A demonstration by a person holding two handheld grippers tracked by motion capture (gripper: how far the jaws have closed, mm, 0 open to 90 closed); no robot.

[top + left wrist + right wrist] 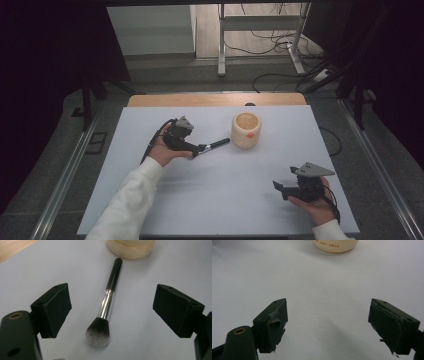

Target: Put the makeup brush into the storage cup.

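While the makeup brush (pixel 108 302) lies on the counter (pixel 210 200) between the wide-open left hand-held gripper (pixel 111 312), near the cup (pixel 246 130), it could be rolled aside if one jaw touches first.

The makeup brush (pixel 106 307) has a glossy black handle, a shiny chrome-looking metal ferrule and soft dark bristles with pale tips. At 12 o'clock from it sits a cream cup (pixel 246 130), smooth with a slight sheen, ceramic or plastic, can't tell. The table (pixel 225 200) is a matt pale sheet, with a bare wood strip (pixel 215 99) along its far edge. The right gripper (pixel 328 322) has matt black pads, scuffed and chipped.
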